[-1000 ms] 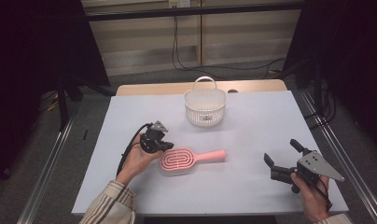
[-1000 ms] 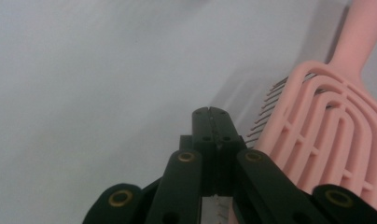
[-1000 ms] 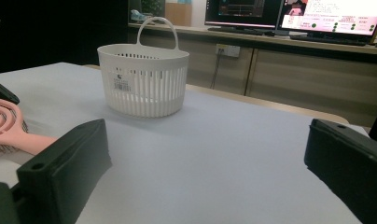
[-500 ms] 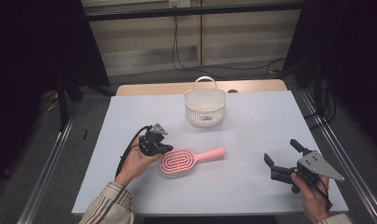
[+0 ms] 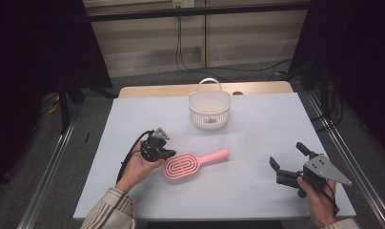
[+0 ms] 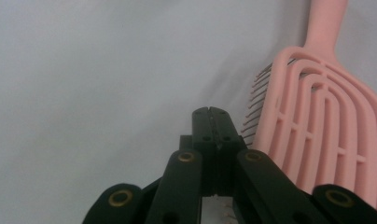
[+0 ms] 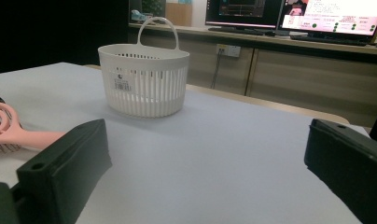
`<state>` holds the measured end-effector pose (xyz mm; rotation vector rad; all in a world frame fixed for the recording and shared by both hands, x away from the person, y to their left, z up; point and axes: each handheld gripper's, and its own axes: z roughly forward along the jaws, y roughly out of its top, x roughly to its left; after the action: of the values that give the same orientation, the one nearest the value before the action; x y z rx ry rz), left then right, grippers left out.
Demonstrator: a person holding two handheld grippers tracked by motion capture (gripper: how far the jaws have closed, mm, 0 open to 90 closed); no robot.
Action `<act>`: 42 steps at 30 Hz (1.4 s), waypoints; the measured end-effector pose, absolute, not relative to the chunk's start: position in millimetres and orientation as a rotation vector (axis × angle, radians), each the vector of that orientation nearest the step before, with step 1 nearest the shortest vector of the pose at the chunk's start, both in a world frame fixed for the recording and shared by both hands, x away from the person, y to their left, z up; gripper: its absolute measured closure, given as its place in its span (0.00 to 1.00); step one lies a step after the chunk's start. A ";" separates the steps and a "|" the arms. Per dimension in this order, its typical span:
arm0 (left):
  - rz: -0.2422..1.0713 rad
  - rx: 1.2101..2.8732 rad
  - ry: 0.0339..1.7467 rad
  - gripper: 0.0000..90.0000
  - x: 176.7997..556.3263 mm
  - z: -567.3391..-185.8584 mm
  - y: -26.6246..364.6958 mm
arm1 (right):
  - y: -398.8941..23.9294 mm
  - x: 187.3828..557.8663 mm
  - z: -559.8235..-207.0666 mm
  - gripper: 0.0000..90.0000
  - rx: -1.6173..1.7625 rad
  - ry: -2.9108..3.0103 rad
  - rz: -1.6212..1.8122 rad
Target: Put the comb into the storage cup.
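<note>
Left gripper, held low over the white table with its jaws pressed fully together and nothing between them, its tips just beside the head of the pink vented hairbrush; in the left gripper view the closed jaws lie alongside the brush's bristled edge, and contact with it cannot be told. The hairbrush lies flat on the table, handle pointing toward the right gripper, which rests well apart near the table's right edge with its jaws spread wide and empty. White slotted basket with a loop handle, standing upright farther back, beyond the brush.
</note>
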<state>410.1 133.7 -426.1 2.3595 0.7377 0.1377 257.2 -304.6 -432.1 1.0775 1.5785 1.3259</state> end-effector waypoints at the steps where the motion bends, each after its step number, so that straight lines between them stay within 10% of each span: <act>1: 0.145 2.357 0.737 1.00 409.4 -426.1 133.7 | -304.6 257.2 -432.1 0.00 1.078 1.578 1.326; 42: 0.260 2.213 0.763 0.91 406.4 -412.9 154.9 | -304.9 256.5 -431.8 0.00 1.070 1.583 1.327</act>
<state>406.4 154.9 -412.9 2.2127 0.7631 0.2596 256.5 -304.9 -431.8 1.0704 1.5831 1.3270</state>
